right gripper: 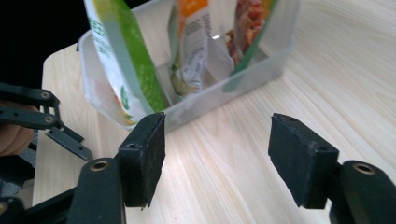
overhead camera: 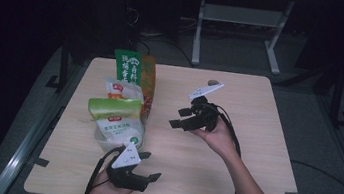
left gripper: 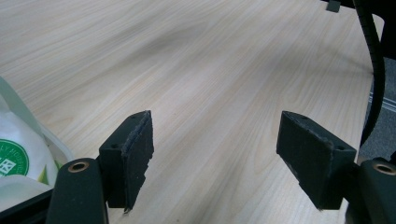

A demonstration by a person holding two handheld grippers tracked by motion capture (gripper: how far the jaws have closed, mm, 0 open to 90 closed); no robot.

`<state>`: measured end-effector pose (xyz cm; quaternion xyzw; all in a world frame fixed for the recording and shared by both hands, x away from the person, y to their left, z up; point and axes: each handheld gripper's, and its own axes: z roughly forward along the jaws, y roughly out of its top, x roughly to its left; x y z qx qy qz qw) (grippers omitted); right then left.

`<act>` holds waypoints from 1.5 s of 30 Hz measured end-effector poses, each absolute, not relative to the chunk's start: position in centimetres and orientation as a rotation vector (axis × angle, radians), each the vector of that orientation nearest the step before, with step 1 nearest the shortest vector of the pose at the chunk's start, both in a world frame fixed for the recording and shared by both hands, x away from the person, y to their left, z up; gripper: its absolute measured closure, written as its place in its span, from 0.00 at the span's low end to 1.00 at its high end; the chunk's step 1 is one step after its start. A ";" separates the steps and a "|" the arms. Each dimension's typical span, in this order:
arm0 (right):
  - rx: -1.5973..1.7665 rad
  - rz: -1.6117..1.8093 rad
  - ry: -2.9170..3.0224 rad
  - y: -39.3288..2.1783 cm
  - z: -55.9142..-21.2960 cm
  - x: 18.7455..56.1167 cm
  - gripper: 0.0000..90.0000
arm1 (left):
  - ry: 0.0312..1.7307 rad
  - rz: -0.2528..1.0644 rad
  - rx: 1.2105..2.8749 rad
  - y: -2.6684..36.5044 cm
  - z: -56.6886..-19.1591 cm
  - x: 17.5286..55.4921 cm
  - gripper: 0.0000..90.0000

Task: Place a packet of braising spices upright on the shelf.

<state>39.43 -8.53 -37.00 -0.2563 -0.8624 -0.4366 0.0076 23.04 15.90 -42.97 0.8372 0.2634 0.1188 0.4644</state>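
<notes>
Pale wooden table (overhead camera: 233,150), dark room. Clear plastic bin (right gripper: 261,77) of upright green and white food pouches (overhead camera: 118,115) at left edge. Left gripper (overhead camera: 147,165) just beside bin, right gripper (overhead camera: 181,117) near it; both fingers spread, nothing between.

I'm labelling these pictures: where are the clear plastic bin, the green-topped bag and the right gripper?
clear plastic bin (right gripper: 261,74), right gripper view, on its near side wall.
green-topped bag (overhead camera: 114,108), high view, on its green top fold.
right gripper (right gripper: 217,156), right gripper view, midway between its open fingertips.
</notes>
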 end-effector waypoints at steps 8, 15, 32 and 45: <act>-0.890 -1.333 -2.690 -10.5 -37.5 40.2 0.38 | 0.647 0.293 2.064 16.2 -42.9 23.2 0.30; -0.937 -1.321 -2.686 -11.8 -37.6 40.4 0.37 | 0.640 0.301 2.061 16.2 -42.8 23.2 0.30; -1.049 -1.281 -2.677 -14.4 -37.8 40.5 0.34 | 0.641 0.298 2.056 16.3 -42.8 23.2 0.30; -1.125 -1.226 -2.680 -17.0 -38.3 39.2 0.32 | 0.632 0.295 2.063 16.2 -42.8 23.3 0.30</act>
